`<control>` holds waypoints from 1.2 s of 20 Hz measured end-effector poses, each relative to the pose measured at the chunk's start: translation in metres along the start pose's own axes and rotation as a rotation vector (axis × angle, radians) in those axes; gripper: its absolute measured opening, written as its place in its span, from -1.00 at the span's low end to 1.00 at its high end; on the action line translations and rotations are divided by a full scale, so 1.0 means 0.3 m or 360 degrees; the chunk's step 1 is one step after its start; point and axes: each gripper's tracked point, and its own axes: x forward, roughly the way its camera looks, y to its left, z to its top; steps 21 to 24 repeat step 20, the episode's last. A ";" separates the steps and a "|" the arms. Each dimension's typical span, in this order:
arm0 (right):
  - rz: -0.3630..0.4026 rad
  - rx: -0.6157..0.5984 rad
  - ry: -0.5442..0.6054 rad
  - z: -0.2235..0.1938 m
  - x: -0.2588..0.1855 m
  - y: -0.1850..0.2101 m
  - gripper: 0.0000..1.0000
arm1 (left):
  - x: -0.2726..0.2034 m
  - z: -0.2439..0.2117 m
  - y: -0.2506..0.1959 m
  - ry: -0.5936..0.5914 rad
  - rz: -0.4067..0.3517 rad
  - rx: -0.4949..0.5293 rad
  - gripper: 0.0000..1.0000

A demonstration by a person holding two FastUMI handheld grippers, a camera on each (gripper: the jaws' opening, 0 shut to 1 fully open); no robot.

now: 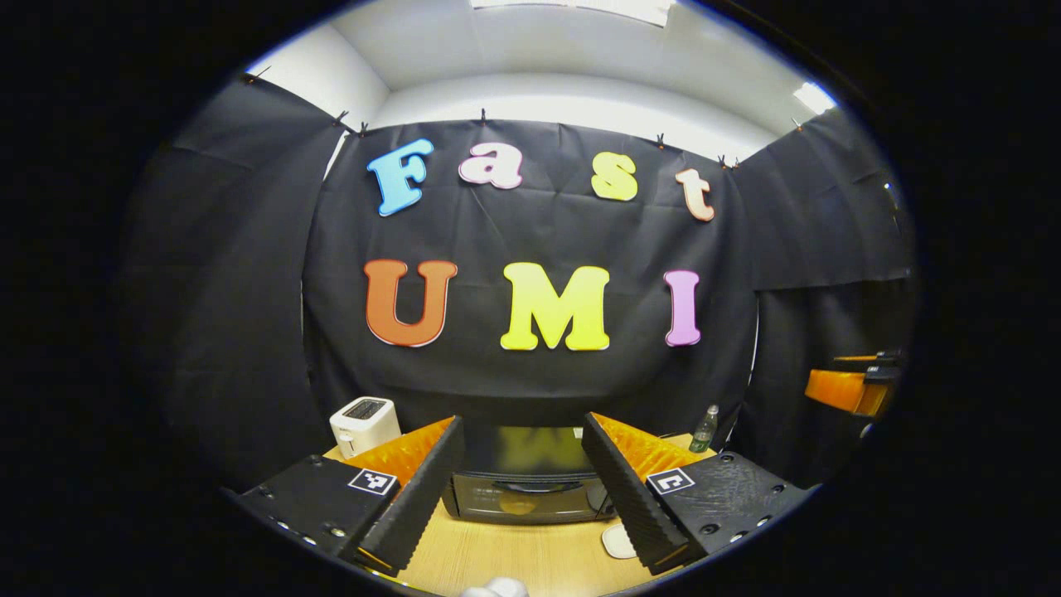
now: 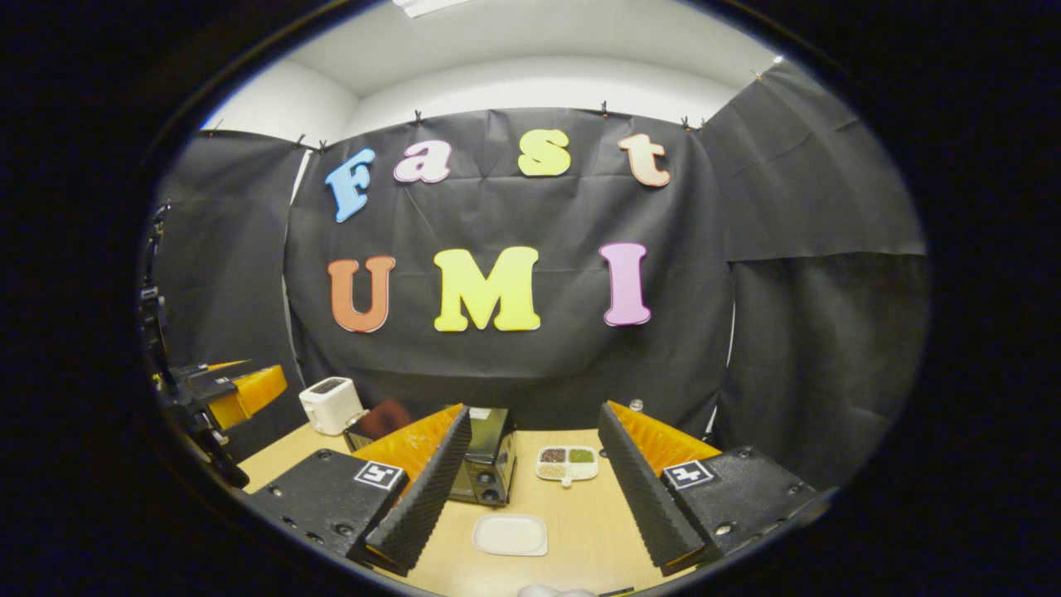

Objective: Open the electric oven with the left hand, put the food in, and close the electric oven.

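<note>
**Wooden table, oven shut**

Wooden table (image 2: 580, 531) carries the black oven (image 1: 526, 485), door closed, at its back. A white toaster (image 1: 363, 424) stands beside it. Left gripper (image 1: 522, 497) and right gripper (image 2: 530, 497) hover spread, holding nothing.

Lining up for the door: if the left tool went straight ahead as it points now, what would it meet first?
Most likely the electric oven, whose closed front sits between the open left tool fingers, with bare table before it. Depth is unclear.

A white toaster (image 1: 364, 424) stands at lower left; a clear bottle (image 1: 704, 429) at lower right. A divided dish (image 2: 567, 463) sits low centre on the wooden table (image 2: 580, 531).
</note>
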 end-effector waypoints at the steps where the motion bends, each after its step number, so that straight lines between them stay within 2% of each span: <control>1: -0.0002 0.0009 -0.0007 0.012 -0.006 0.001 0.94 | -0.020 0.023 0.000 -0.0021 -0.0001 0.0011 0.87; 7: -0.0043 0.0015 -0.0028 0.033 -0.058 -0.021 0.94 | -0.098 0.101 -0.011 -0.0073 0.0000 0.0039 0.87; 17: -0.0054 0.0006 -0.0033 0.058 -0.098 -0.030 0.94 | -0.141 0.120 -0.026 -0.0039 -0.0021 0.0037 0.87; 18: -0.0055 0.0004 -0.0033 0.061 -0.100 -0.031 0.94 | -0.140 0.120 -0.028 -0.0035 -0.0021 0.0039 0.70; 24: -0.0054 -0.0001 -0.0040 0.065 -0.102 -0.031 0.94 | -0.141 0.126 -0.028 -0.0035 -0.0022 0.0047 0.70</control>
